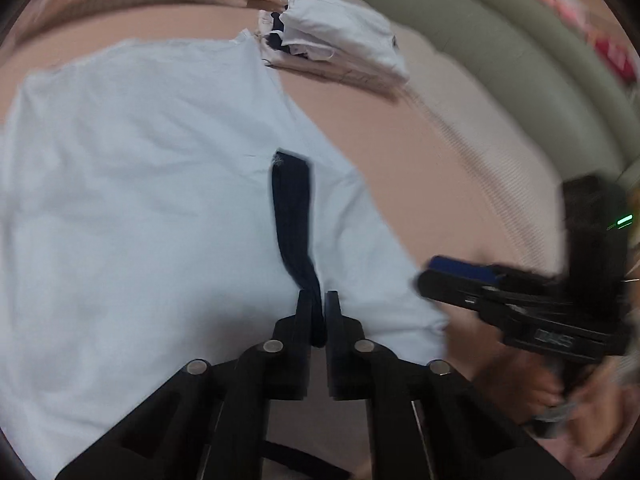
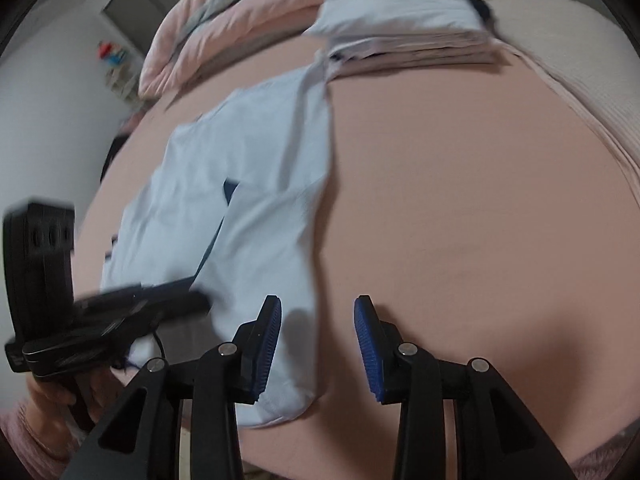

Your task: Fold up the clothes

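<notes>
Nearest, the left gripper (image 1: 318, 312) is clamped on the navy placket strip (image 1: 294, 216) of the pale blue cotton shirt (image 1: 140, 184) lying flat and unfolded on the pink bed sheet (image 2: 460, 208), the right gripper (image 2: 318, 344) stands apart and empty over its near corner, and farther off a stack of folded pale garments (image 2: 404, 28) is already finished.

Bare pink sheet (image 2: 460, 208) fills the frame's right half — passable; folded clothes stack (image 2: 408, 36) blocks upper centre.
</notes>
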`<action>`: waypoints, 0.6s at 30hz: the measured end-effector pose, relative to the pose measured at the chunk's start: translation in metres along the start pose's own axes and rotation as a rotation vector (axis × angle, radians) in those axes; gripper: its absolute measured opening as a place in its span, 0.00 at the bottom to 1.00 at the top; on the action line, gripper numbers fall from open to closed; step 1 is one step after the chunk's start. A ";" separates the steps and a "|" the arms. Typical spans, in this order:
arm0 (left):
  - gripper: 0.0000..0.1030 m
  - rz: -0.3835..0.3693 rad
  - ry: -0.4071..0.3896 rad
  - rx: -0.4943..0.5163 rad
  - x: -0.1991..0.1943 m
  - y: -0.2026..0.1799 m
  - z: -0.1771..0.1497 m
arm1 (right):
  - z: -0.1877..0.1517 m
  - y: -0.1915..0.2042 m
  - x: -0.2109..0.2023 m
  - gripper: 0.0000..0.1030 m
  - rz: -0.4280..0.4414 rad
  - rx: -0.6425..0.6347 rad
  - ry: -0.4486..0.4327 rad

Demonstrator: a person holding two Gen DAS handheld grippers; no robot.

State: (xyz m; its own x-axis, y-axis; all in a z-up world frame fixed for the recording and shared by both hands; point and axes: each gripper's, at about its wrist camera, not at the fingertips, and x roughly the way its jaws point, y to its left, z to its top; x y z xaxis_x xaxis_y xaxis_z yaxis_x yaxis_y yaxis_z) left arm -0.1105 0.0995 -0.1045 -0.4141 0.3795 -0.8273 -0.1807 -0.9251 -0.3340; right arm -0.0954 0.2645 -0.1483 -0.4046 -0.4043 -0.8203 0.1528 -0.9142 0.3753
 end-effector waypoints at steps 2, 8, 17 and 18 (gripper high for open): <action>0.04 0.008 -0.025 -0.018 -0.006 0.002 0.003 | -0.001 0.005 0.003 0.36 -0.013 -0.016 0.002; 0.05 0.093 -0.037 -0.063 -0.013 0.024 0.016 | 0.000 0.004 -0.003 0.36 -0.055 -0.001 -0.014; 0.08 0.227 -0.136 -0.072 -0.044 0.024 0.001 | -0.011 0.021 0.006 0.37 -0.209 -0.103 0.042; 0.10 0.219 -0.170 -0.069 -0.050 0.021 -0.003 | -0.013 0.023 0.002 0.37 -0.205 -0.111 0.024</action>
State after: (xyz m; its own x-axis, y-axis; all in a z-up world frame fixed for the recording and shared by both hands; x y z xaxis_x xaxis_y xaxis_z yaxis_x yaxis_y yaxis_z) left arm -0.0907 0.0613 -0.0716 -0.5812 0.1614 -0.7976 -0.0117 -0.9817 -0.1901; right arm -0.0812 0.2423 -0.1472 -0.4163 -0.2095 -0.8847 0.1683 -0.9740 0.1514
